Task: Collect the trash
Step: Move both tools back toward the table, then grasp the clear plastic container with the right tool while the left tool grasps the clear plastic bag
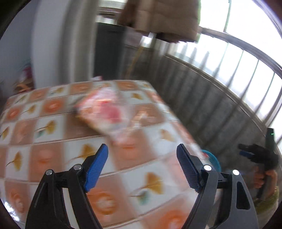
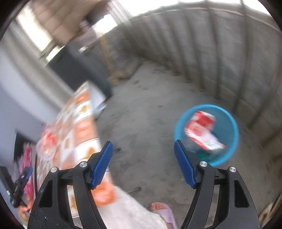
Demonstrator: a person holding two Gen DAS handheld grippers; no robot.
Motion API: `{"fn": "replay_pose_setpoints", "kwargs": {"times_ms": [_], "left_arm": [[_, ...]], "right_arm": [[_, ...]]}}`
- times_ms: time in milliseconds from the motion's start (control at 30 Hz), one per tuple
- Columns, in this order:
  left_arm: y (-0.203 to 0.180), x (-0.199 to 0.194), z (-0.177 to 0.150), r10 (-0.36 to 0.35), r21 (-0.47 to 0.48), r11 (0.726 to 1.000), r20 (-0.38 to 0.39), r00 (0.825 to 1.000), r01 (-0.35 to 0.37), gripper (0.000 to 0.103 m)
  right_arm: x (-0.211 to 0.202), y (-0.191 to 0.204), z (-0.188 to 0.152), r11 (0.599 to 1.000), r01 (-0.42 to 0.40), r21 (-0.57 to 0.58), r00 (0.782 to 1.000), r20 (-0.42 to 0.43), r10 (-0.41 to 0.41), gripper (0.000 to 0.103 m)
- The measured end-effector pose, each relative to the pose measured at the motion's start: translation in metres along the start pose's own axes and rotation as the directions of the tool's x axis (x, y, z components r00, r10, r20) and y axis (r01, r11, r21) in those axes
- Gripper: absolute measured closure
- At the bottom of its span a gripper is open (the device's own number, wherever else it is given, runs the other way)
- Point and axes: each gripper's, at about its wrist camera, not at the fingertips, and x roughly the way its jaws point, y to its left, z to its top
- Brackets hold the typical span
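Observation:
A pink and red plastic wrapper (image 1: 104,111) lies on the table with the orange flower-and-leaf cloth (image 1: 52,133). My left gripper (image 1: 141,155) is open and empty, just above the table and short of the wrapper. A blue bin (image 2: 206,134) stands on the concrete floor with a red and white wrapper (image 2: 202,130) inside. My right gripper (image 2: 143,152) is open and empty above the floor, left of the bin. The right gripper also shows in the left wrist view (image 1: 246,151), beyond the table edge. The wrapper on the table shows blurred in the right wrist view (image 2: 47,142).
The bin's rim shows past the table's right edge in the left wrist view (image 1: 212,160). A concrete parapet with a metal railing (image 1: 211,84) runs behind. A brown jacket (image 1: 158,15) hangs above. A foot in a pink slipper (image 2: 164,213) stands on the floor.

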Motion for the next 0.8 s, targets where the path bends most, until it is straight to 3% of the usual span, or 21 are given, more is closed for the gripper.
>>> {"fn": "replay_pose_setpoints", "kwargs": {"times_ms": [133,300,400,500,633,800], "left_arm": [[0.049,-0.001,0.005,0.043,-0.105,0.994,0.022,0.999,-0.041,0.025],[0.093,0.017,0.016,0.005,-0.261,0.965,0.024,1.0,0.001,0.026],[0.105,0.025,0.026,0.014,-0.287,0.958,0.041,0.999,-0.002,0.026],[0.117,0.035,0.041,0.002,-0.28,0.96,0.056,0.998,0.013,0.031],[0.134,0.057,0.057,-0.041,-0.29,0.956,0.043,0.998,0.052,0.04],[0.149,0.087,0.066,-0.106,-0.335,0.938,-0.019,0.994,0.094,0.056]], "right_arm": [[0.026,0.061,0.01,0.988,-0.13,-0.078,0.99,-0.071,0.125,0.034],[0.07,0.139,0.008,0.958,-0.25,-0.139,0.956,-0.191,0.222,0.034],[0.091,0.182,0.003,0.926,-0.343,-0.159,0.92,-0.257,0.296,0.034],[0.112,0.222,-0.006,0.882,-0.448,-0.147,0.866,-0.318,0.387,0.034],[0.138,0.26,-0.012,0.86,-0.495,-0.127,0.834,-0.348,0.429,0.041],[0.16,0.279,-0.016,0.851,-0.518,-0.08,0.806,-0.377,0.456,0.057]]}}
